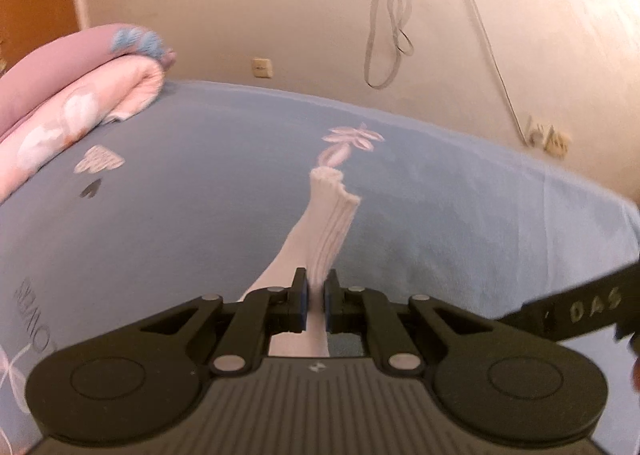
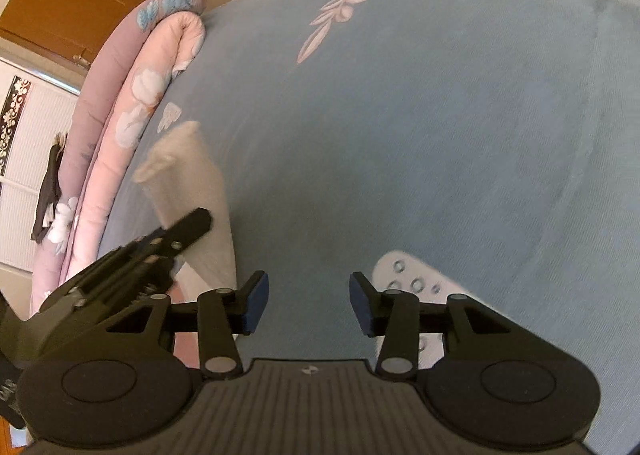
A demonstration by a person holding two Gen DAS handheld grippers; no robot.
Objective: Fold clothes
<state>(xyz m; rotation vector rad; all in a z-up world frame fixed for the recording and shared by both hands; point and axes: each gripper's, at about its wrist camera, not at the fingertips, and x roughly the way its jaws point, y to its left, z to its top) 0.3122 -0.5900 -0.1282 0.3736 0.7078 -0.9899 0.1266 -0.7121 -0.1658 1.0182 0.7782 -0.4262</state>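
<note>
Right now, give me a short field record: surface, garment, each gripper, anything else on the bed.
surface: blue bedsheet with pale flower prints
garment: white sock, cuff end pointing away from the left gripper
left gripper: shut on the sock, pads pinching it
right gripper: open, nothing between its pads, only sheet below
other items: folded pink quilt along the bed's edge; white remote control on the sheet just past the right gripper's fingers
fold status: sock not yet folded

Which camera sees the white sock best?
The left wrist view: the white sock is centred and sharp, pinched in the left gripper. The right wrist view shows it blurred, partly behind that gripper.
</note>
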